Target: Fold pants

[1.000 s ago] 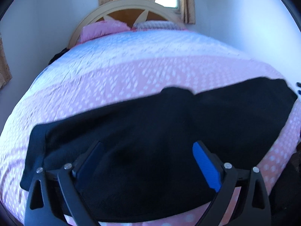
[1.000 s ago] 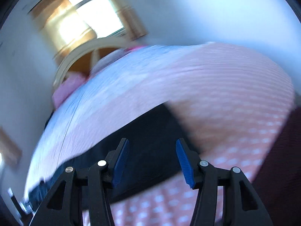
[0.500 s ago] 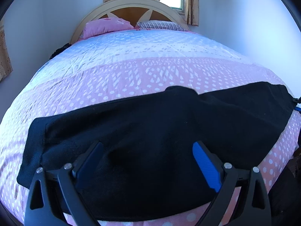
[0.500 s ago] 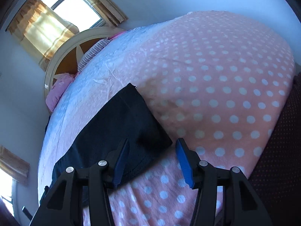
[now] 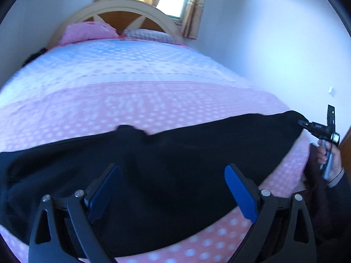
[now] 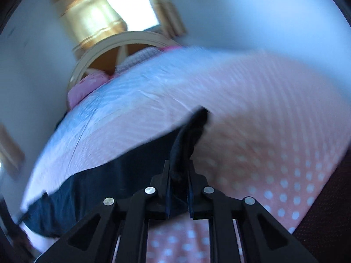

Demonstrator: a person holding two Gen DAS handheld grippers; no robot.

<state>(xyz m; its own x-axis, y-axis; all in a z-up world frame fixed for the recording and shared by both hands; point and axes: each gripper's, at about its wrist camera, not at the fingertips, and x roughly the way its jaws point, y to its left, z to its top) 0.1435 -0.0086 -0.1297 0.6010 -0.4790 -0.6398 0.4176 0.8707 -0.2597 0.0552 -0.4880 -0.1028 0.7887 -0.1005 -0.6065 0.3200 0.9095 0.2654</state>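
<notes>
A bed with pink dotted cover carries black pants along its near edge. The left gripper hovers spread above them; the right gripper pinches their right end.

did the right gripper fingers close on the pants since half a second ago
Yes: the right gripper fingers, apart then, now pinch the pants corner, lifted off the bedspread.

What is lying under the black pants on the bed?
The black pants lie spread across a pink bedspread with white dots, which shows along every visible edge. The cloth directly beneath is covered, so anything there cannot be seen.
</notes>
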